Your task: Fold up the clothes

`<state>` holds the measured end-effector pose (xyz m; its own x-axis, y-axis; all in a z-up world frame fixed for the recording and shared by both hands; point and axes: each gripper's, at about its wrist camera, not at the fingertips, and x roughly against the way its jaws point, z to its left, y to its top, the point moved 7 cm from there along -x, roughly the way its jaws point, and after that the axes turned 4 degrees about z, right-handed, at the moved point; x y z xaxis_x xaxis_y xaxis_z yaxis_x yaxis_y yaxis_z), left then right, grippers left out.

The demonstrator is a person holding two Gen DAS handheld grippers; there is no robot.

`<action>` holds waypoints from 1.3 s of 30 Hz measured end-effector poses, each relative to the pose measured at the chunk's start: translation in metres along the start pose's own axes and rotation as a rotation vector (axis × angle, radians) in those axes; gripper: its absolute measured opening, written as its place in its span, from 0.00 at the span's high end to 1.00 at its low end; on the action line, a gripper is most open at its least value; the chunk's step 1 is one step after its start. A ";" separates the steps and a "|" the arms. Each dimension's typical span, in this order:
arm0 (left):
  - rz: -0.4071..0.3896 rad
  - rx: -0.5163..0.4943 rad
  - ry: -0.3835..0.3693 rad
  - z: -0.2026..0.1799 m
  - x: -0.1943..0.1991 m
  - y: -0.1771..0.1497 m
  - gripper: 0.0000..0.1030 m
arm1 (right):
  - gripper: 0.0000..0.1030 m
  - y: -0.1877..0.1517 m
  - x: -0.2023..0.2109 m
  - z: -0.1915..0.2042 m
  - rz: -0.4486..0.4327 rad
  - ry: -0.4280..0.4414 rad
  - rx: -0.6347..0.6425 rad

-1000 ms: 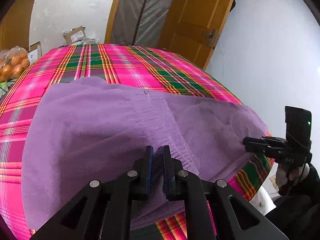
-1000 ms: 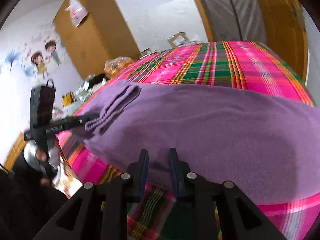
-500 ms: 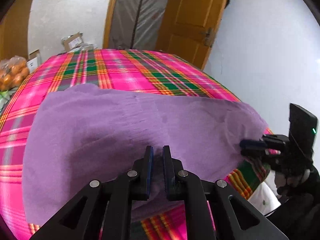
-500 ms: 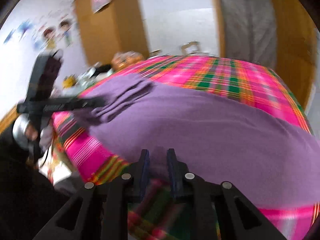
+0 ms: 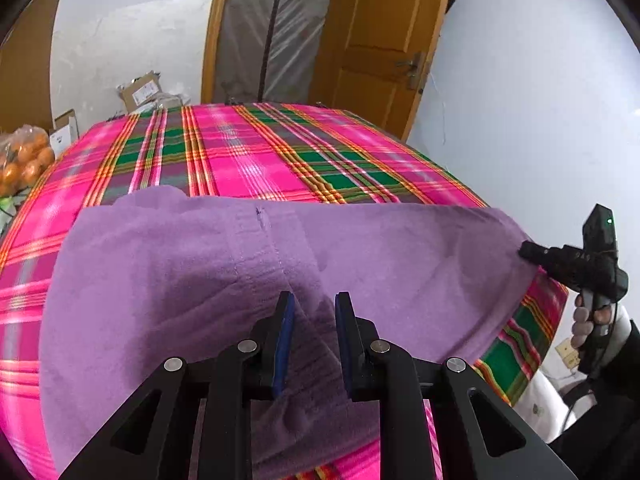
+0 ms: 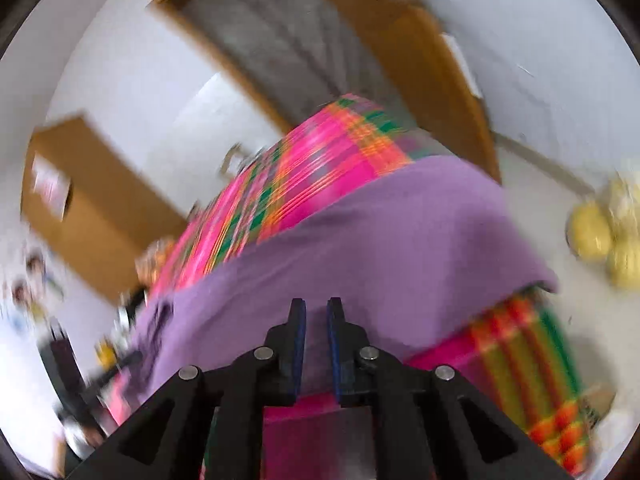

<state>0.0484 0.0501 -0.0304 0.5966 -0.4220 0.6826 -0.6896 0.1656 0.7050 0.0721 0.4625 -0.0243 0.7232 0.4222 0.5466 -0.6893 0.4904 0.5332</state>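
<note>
A purple cloth (image 5: 360, 264) lies spread across the near part of a pink and green plaid surface (image 5: 260, 152). My left gripper (image 5: 315, 340) stands open over the cloth's near middle, where a raised fold runs between its fingers. My right gripper (image 5: 528, 252) meets the cloth's right corner, held by a person's hand (image 5: 588, 320). The right wrist view is blurred and tilted. In it my right gripper (image 6: 316, 340) has its fingers close together, with the purple cloth (image 6: 380, 240) pinched between them near its edge.
A bag of oranges (image 5: 24, 160) and cardboard boxes (image 5: 140, 88) sit beyond the far left. A wooden door (image 5: 380, 40) and a white wall stand behind and to the right. Yellow round fruit (image 6: 608, 240) lie on the floor at the right.
My left gripper's fingers have parted and let go of the cloth fold. The right gripper's fingers have drawn closer together, and it has swung and tilted sharply.
</note>
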 end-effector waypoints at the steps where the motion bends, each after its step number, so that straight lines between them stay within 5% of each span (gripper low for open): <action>1: 0.000 0.002 0.002 -0.001 -0.001 0.001 0.81 | 0.84 0.005 0.006 -0.008 -0.021 -0.008 -0.039; 5: -0.001 0.009 0.011 -0.003 -0.003 0.003 0.80 | 0.70 0.018 0.034 -0.041 -0.101 -0.002 -0.205; 10: -0.001 0.019 0.023 -0.005 -0.007 0.006 0.80 | 0.67 0.014 0.052 -0.073 -0.118 0.103 -0.412; 13: -0.001 0.025 0.029 -0.006 -0.009 0.008 0.78 | 0.52 0.008 0.060 -0.091 -0.115 0.101 -0.504; 23: 0.006 0.050 0.042 -0.008 -0.017 0.009 0.78 | 0.48 -0.013 0.019 -0.123 0.028 0.307 -0.796; 29: 0.002 0.059 0.049 -0.007 -0.019 0.009 0.78 | 0.47 0.002 -0.008 -0.128 0.036 0.392 -0.895; 39: -0.007 0.074 0.045 -0.006 -0.023 0.011 0.78 | 0.49 0.033 -0.012 -0.128 -0.176 0.470 -0.914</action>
<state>0.0294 0.0669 -0.0368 0.6181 -0.3826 0.6867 -0.7128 0.0955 0.6948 0.0461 0.5709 -0.0965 0.8890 0.4472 0.0980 -0.4193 0.8813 -0.2182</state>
